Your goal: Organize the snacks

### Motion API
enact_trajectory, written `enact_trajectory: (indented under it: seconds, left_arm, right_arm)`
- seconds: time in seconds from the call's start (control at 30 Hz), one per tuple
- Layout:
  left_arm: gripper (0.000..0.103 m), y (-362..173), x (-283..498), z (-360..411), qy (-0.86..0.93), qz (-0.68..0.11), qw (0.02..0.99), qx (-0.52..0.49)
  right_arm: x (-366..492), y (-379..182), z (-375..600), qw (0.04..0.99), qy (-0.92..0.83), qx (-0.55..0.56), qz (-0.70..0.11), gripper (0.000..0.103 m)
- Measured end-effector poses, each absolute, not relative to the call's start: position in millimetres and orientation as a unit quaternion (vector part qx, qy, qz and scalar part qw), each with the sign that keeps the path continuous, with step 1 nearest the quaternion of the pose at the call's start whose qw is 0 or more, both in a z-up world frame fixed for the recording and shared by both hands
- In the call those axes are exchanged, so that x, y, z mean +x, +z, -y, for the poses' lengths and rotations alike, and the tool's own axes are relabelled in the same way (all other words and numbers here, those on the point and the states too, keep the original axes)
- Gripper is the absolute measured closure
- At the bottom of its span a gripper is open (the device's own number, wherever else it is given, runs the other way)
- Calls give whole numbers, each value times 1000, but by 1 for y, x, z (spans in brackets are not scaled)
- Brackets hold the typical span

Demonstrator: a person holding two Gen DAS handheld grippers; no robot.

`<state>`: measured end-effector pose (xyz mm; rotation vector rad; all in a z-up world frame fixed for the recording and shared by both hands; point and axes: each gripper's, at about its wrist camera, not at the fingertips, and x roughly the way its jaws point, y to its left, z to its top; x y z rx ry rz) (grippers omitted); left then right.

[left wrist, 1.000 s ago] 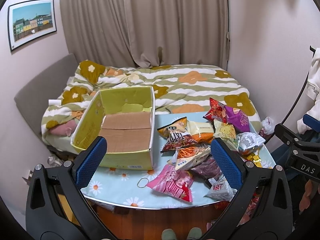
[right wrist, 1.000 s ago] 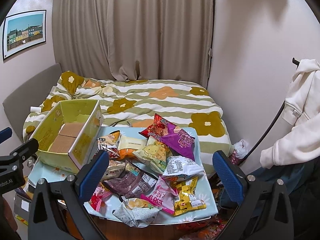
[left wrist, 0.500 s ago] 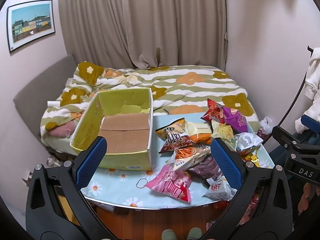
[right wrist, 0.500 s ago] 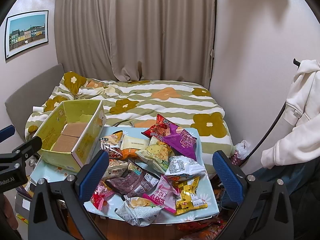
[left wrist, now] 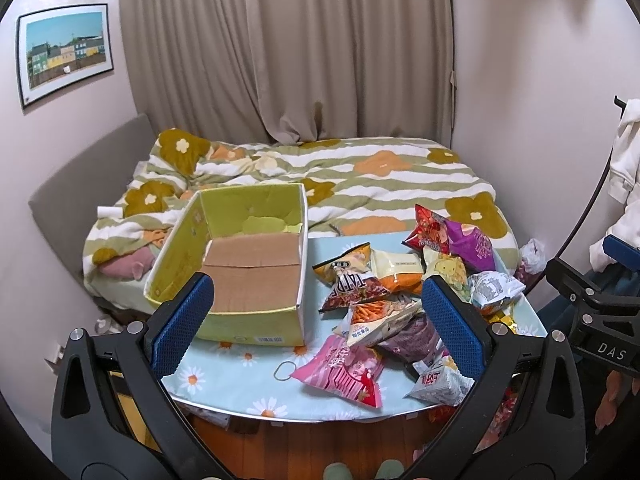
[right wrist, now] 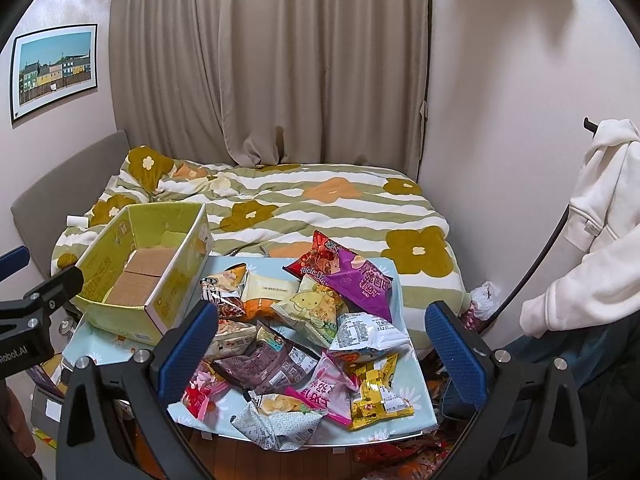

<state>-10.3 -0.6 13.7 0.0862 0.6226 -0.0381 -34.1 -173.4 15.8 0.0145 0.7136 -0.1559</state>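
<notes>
While snack bags [right wrist: 304, 344] lie beside the box [left wrist: 244, 276], both claws, left claw [left wrist: 316, 328] and right claw [right wrist: 320, 352], gape wide, empty.

Left gripper [left wrist: 318, 326] and right gripper [right wrist: 322, 350] hover, jaws spread wide.

Box [left wrist: 248, 280] left of snacks [left wrist: 384, 312]

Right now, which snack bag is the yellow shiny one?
The gold-yellow foil bag at the near right corner of the table, beside the pink striped bag. It alone is bright metallic yellow; the bag with a lemon face is pale.
</notes>
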Motion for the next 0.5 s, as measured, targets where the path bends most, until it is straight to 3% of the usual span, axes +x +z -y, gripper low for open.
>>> enact_trajectory:
  seconds: [0.5]
  left_arm:
    - [0, 15, -12, -1, -16, -303, 952, 42]
  right_arm:
    - [-35, 17, 173, 935, -76, 8, -348, 0]
